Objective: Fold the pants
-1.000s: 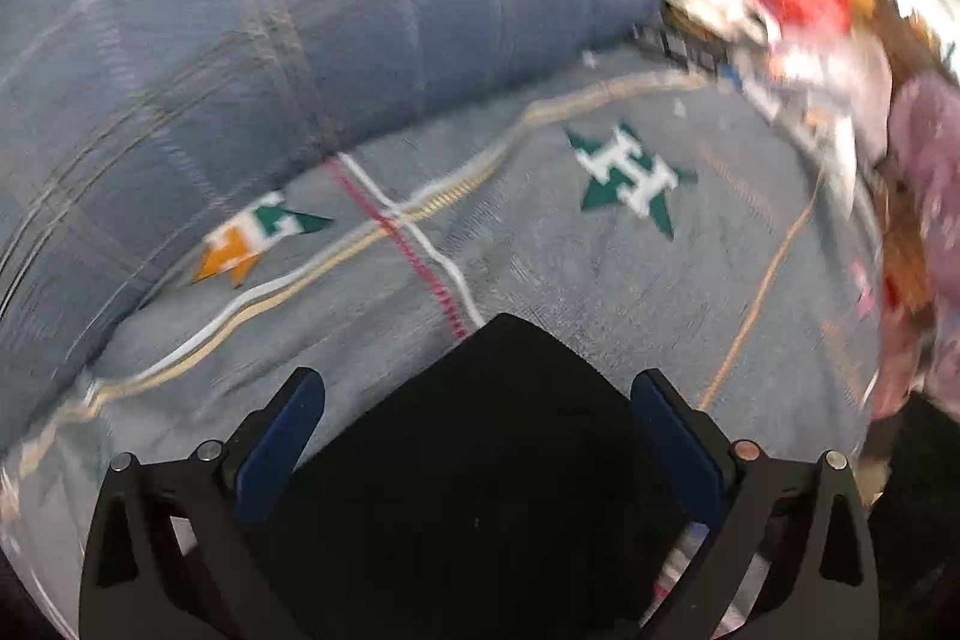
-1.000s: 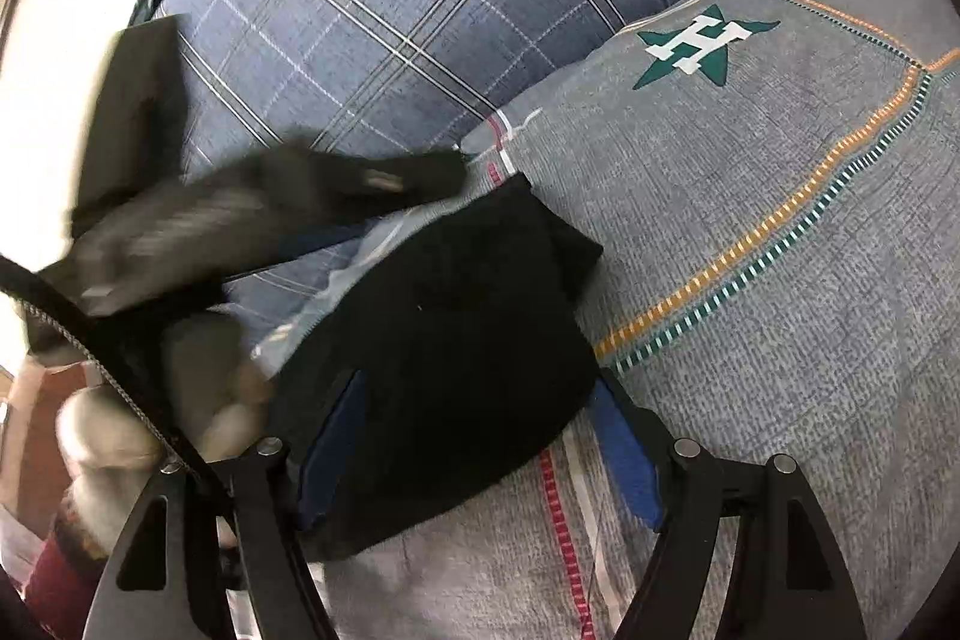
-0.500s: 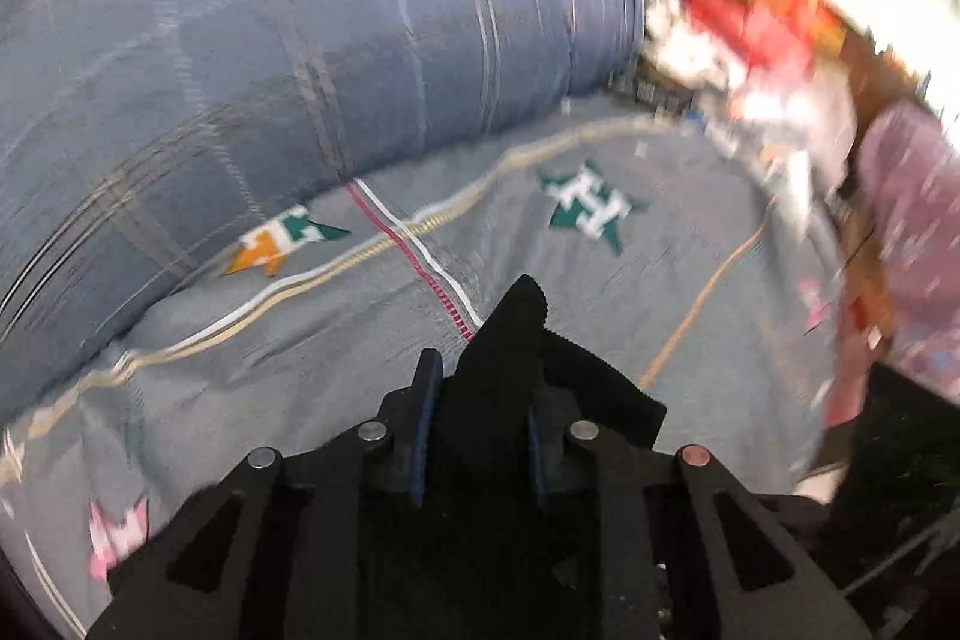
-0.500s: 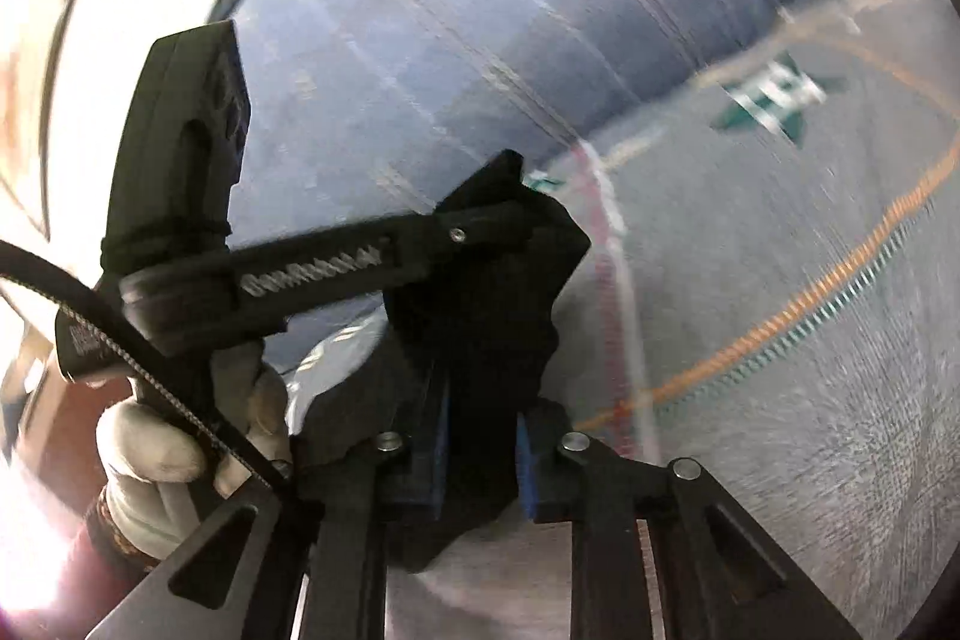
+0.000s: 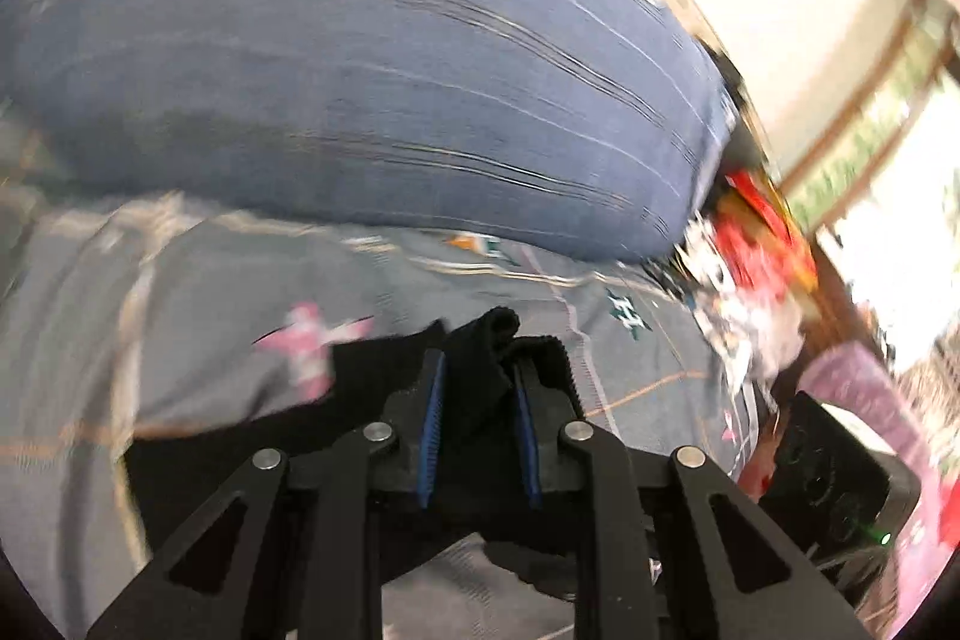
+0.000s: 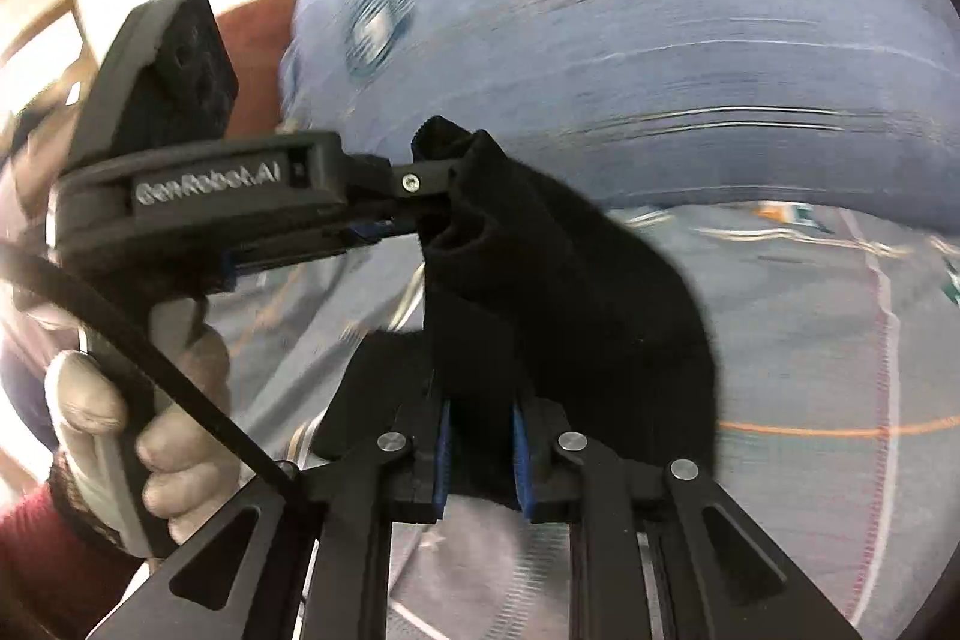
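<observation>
The black pants point(image 6: 570, 292) hang lifted above the grey patterned bedspread point(image 6: 810, 340). My left gripper point(image 5: 477, 388) is shut on a bunched edge of the black pants point(image 5: 480, 358); the rest trails off to the lower left. My right gripper point(image 6: 480, 436) is shut on another part of the same edge. In the right wrist view the left gripper point(image 6: 432, 214) comes in from the left, held by a gloved hand point(image 6: 162, 436), and pinches the pants' upper corner.
A large blue plaid pillow point(image 5: 360, 70) lies along the back of the bedspread point(image 5: 180, 328). Red and white clutter point(image 5: 756, 268) sits at the far right. The right gripper's body point(image 5: 834, 478) shows at the lower right.
Both grippers closed on the pants a second ago and have since lifted them off the bedspread. The views have swung upward and the cloth now hangs between the two grippers.
</observation>
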The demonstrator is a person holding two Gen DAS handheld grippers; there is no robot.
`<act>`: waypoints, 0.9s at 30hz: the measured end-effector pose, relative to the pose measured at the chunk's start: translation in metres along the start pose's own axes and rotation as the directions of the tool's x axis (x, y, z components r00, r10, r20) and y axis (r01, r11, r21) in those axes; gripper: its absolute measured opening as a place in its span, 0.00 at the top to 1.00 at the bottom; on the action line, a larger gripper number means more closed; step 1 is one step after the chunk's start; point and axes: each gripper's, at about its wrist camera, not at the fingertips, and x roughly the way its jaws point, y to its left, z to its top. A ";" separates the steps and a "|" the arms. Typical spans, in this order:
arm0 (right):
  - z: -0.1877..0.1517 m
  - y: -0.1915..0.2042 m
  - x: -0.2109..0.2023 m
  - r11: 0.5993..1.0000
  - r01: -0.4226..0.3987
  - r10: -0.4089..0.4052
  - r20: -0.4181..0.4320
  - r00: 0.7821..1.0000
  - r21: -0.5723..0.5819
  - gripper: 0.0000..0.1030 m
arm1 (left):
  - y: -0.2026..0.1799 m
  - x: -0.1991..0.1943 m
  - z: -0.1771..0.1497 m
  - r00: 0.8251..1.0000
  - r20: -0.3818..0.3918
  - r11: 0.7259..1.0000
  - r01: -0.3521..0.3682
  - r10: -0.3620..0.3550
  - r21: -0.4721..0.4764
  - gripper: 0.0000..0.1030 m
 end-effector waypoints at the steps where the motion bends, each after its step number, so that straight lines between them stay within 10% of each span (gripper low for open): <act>1: -0.001 0.010 0.011 1.000 -0.002 0.002 -0.022 1.000 -0.025 0.83 | 0.016 -0.009 -0.007 1.000 0.015 0.999 0.001 -0.001 -0.038 0.80; 12: -0.024 0.077 0.093 0.970 0.052 -0.091 -0.156 0.984 -0.239 0.83 | 0.118 -0.028 -0.046 0.997 0.078 0.957 0.036 -0.014 -0.287 0.80; 21: 0.001 0.112 0.060 0.948 0.054 -0.081 -0.073 0.994 -0.315 0.83 | 0.095 -0.084 -0.033 0.969 0.237 0.970 0.125 -0.074 -0.207 0.80; 27: -0.017 0.142 0.093 0.916 0.021 -0.084 -0.143 0.986 -0.400 0.83 | 0.150 -0.076 -0.057 0.984 0.166 0.936 0.005 0.057 -0.352 0.80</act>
